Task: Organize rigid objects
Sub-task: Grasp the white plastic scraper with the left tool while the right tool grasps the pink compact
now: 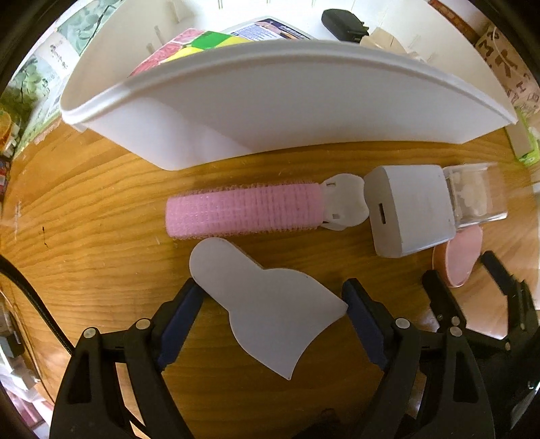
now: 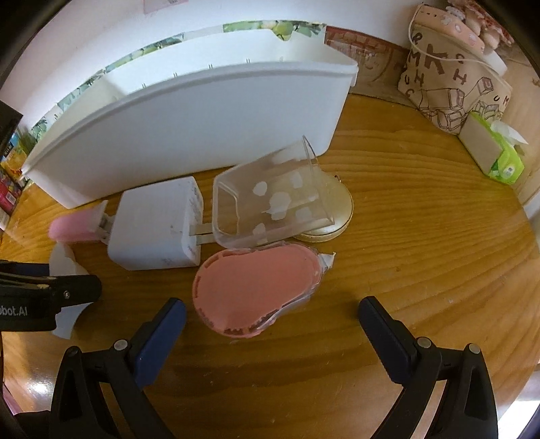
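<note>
My left gripper (image 1: 273, 297) is open, its jaws on either side of a flat white scraper (image 1: 270, 310) lying on the wooden table. Beyond it lie a pink hair roller (image 1: 243, 211) and a white charger block (image 1: 410, 209). My right gripper (image 2: 270, 312) is open, just short of a pink tape dispenser (image 2: 256, 287). Behind that lie the charger (image 2: 155, 226), a clear plastic box (image 2: 273, 199) and a gold compact (image 2: 327, 219). The white storage bin (image 1: 270, 101) stands at the back; it also shows in the right wrist view (image 2: 189, 128).
The bin holds a coloured cube (image 1: 202, 45), a printed box (image 1: 270, 30) and a black adapter (image 1: 342, 22). A printed pouch (image 2: 452, 81) and a green tissue pack (image 2: 496, 155) sit at the far right. The right gripper shows in the left wrist view (image 1: 472, 270).
</note>
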### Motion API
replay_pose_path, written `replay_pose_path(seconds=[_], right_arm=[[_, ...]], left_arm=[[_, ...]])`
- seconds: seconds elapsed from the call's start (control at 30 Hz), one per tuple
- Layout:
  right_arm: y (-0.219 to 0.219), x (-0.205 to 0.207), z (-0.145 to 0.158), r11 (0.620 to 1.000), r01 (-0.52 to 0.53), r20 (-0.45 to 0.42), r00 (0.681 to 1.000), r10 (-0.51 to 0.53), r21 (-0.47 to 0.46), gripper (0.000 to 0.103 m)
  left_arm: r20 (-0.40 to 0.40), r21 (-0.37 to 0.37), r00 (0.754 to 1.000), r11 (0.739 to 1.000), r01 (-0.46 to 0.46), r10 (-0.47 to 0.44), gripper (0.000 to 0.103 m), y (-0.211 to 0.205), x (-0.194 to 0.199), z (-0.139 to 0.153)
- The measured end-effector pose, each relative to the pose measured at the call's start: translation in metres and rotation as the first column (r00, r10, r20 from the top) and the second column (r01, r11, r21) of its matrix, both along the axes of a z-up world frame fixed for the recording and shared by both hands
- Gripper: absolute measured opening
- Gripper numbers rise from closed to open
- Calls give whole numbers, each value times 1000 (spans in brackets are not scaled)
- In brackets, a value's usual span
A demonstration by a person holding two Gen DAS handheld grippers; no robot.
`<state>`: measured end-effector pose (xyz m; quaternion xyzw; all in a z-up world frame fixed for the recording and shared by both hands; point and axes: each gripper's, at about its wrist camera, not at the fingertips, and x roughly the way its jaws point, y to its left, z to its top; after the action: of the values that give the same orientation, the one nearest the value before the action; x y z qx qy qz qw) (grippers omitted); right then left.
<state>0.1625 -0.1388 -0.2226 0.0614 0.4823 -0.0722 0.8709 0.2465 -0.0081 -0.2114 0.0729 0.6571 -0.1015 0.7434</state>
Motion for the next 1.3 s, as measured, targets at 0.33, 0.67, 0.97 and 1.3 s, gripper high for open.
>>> replay_pose_path(seconds=[0.33,0.67,0.97,1.3], right_arm=[[-3,-2,2,999,-38,52,998,39,-13,92],[3,-6,7,998,-69,63,996,70,-14,77],[-1,-11,8,998,-64,42,997,63,11,77],[7,-29,17,998,-57,55,997,57,-1,77]], left_arm=[[5,34,1000,999,-5,5,84,-29,-2,-5],[14,26,1000,1000,5,-5,68,-23,-8,4],[-7,-14,1000,1000,-7,7,67,-17,-12,6],[-43,-73,999,997,-7,3,67,0,-22,7]])
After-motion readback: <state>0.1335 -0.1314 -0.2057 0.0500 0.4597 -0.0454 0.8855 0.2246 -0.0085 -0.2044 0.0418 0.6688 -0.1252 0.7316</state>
